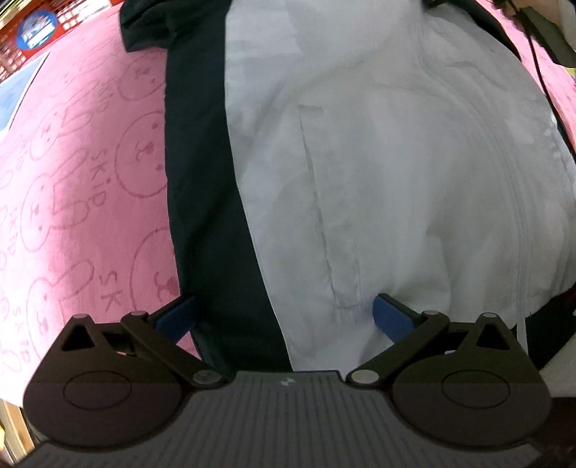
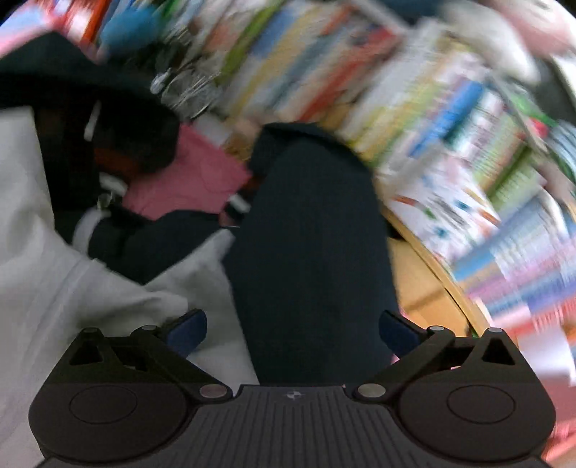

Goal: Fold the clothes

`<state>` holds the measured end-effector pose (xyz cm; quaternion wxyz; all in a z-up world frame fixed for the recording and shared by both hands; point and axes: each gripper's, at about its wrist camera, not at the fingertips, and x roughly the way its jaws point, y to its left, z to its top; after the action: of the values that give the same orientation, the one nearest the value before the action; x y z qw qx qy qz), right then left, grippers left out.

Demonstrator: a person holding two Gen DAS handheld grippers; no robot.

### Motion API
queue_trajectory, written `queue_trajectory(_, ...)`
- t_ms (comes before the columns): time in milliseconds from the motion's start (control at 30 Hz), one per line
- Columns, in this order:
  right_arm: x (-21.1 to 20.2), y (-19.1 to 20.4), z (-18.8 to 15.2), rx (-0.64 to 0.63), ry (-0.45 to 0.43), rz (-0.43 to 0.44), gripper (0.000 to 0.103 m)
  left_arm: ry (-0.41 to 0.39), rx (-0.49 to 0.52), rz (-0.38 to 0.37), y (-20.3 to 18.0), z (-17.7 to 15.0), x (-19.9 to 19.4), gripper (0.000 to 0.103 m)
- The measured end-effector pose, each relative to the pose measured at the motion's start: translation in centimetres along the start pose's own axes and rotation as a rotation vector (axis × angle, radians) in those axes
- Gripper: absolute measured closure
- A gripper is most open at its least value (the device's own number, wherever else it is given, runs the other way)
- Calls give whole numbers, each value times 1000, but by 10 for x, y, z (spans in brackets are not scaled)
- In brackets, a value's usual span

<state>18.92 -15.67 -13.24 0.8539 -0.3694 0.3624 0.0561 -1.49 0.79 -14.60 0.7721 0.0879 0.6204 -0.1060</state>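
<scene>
On the pink cloth (image 1: 82,172), printed with rabbit outlines and the word SKIP, the jacket (image 1: 396,180) lay spread flat, its white front panel uppermost and a dark navy side panel running along the panel's left edge. A slit pocket (image 1: 331,216) and a zipper line (image 1: 518,234) were visible on the white panel. The left gripper (image 1: 284,316) sat low at the jacket's near hem with its blue fingers (image 1: 390,316) spread wide; the hem fabric lay between them, and nothing was pinched. One finger stood on the pink cloth just beside the navy panel, the other over the white panel near the pocket's lower end. A red crate (image 1: 32,32) stood at the far left corner beyond the cloth. The right wrist view was heavily motion-blurred. The right gripper (image 2: 293,334) also had its fingers (image 2: 187,333) spread apart, with a dark navy sleeve (image 2: 309,234) running forward between them; contact with the sleeve could not be determined. White jacket fabric lay to the left, and blurred shelves of coloured books (image 2: 450,126) filled the background at right.
</scene>
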Motion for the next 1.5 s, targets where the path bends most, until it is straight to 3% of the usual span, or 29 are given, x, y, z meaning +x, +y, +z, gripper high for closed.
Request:
queue_trajectory(33, 10, -2, 1, 4, 20, -3, 77, 1, -11, 2, 0, 0, 0, 0)
queue_trajectory(67, 13, -13, 1, 45, 33, -21, 89, 3, -11, 2, 1, 0, 0, 0)
queue_trajectory(167, 7, -64, -14, 165, 20, -159, 93, 10, -13, 1, 3, 1, 1, 0)
queue_trajectory(333, -49, -180, -78, 364, 0, -421, 93, 21, -16, 0, 7, 3, 1, 0)
queue_trajectory(467, -89, -212, -136, 305, 61, -549, 86, 30, -18, 0, 9, 5, 2, 0)
queue_trajectory(500, -88, -213, -150, 287, 98, -542, 77, 33, -19, -1, 10, 6, 2, 0)
queue_trajectory(567, -81, -210, -177, 272, 182, -497, 59, 38, -19, -1, 12, 6, 2, 0)
queue_trajectory(633, -69, -200, -198, 283, 296, -432, 24, 43, -18, -1, 14, 7, 3, 0)
queue_trajectory(700, -64, -183, -206, 310, 345, -364, 23, 46, -20, -1, 15, 6, 2, 0)
queue_trajectory(767, -72, -159, -211, 339, 329, -317, 23, 44, -24, 1, 16, 5, 2, 0)
queue_trajectory(833, -90, -135, -207, 377, 236, -249, 20, 43, -28, 2, 17, 4, 2, 0)
queue_trajectory(933, -98, -112, -167, 405, 39, -51, 15, 37, -34, 4, 20, 2, 1, 0)
queue_trajectory(1067, -57, -95, -98, 444, -107, 164, 15, 30, -41, 7, 24, -1, 1, 0)
queue_trajectory(1167, -5, -77, -56, 419, -63, 311, 15, 21, -48, 9, 27, -5, 0, 0)
queue_trajectory(1267, 37, -50, -28, 346, 57, 451, 3, 0, -58, 13, 29, -13, -2, 0)
queue_trajectory(1367, 60, -30, -23, 308, 219, 548, 9, -22, -65, 14, 31, -20, -4, 0)
queue_trajectory(1400, 60, -32, -25, 325, 227, 563, 20, -30, -67, 14, 32, -22, -4, 0)
queue_trajectory(1467, 53, -40, -27, 358, 209, 558, 65, -48, -70, 16, 4, -21, 0, 0)
queue_trajectory(1500, 47, -45, -27, 366, 185, 515, 95, -57, -71, 17, -10, -21, 2, 0)
